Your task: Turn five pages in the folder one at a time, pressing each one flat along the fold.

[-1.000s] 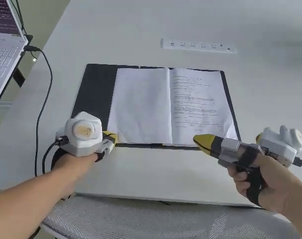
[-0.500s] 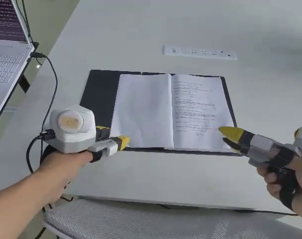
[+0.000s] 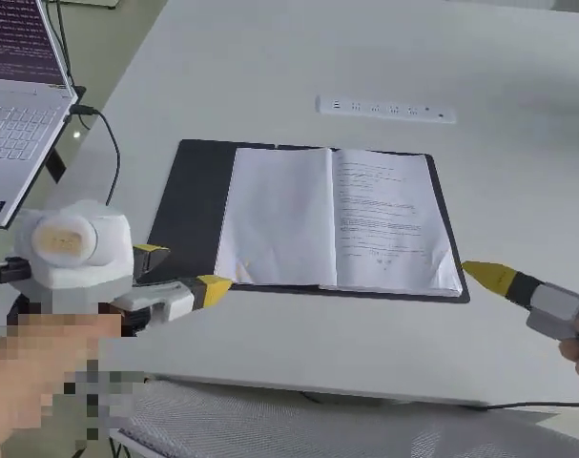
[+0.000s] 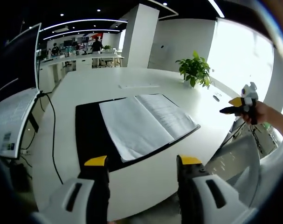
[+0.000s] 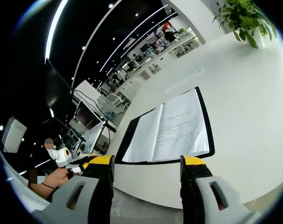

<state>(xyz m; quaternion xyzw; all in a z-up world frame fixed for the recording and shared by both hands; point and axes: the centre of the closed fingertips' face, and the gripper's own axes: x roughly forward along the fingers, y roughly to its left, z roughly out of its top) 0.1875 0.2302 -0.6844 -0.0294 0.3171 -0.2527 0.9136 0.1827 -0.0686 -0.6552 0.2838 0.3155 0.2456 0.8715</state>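
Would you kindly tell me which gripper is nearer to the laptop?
Left. The left gripper is by the folder's near-left corner, on the side where the laptop sits; the right gripper is off the folder's near-right corner, across the folder from the laptop.

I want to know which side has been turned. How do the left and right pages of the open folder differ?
The left page is blank white, while the right page carries printed lines of text. A broad strip of the black folder shows beside the left page, but only a thin black edge shows beside the right page. Both are white, lie open and meet at the fold.
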